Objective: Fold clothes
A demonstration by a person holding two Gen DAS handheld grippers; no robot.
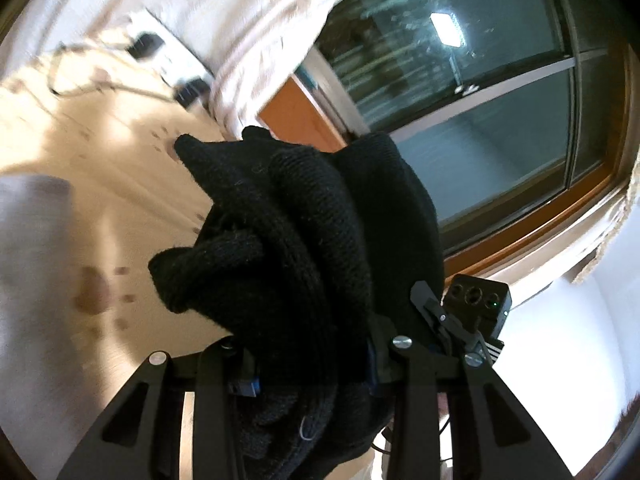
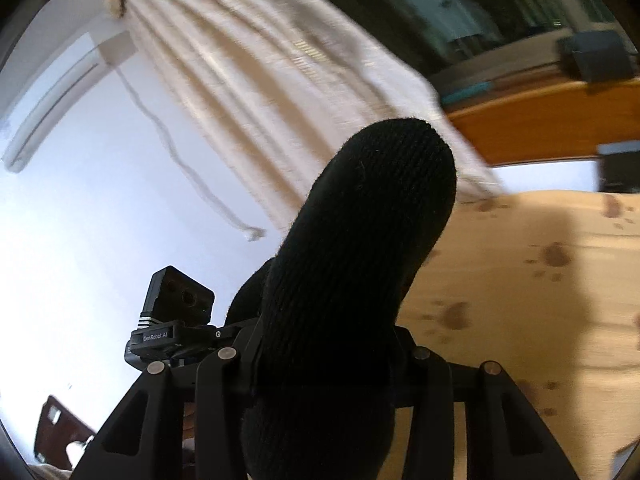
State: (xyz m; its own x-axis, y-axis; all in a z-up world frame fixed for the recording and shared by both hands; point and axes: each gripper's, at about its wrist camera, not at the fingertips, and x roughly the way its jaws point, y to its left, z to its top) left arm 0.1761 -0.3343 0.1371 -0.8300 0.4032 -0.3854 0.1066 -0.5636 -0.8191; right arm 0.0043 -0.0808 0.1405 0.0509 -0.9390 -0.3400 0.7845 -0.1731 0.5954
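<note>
A black knitted garment [image 1: 304, 216] fills the middle of the left wrist view, bunched in thick folds and lifted off the surface. My left gripper [image 1: 312, 344] is shut on it, and the cloth hides the fingertips. In the right wrist view a rounded fold of the same black knit [image 2: 360, 240] stands up between the fingers. My right gripper [image 2: 324, 360] is shut on that fold, its pads buried in the fabric. The rest of the garment hangs below, out of sight.
A pale surface with brown paw prints [image 1: 120, 184] [image 2: 540, 280] lies below. Cream curtains [image 1: 248, 20] [image 2: 260, 80] hang by a wood-framed window [image 1: 480, 100]. A power strip with cables [image 1: 168, 52] sits far left, grey cloth [image 1: 28, 260] at the left edge.
</note>
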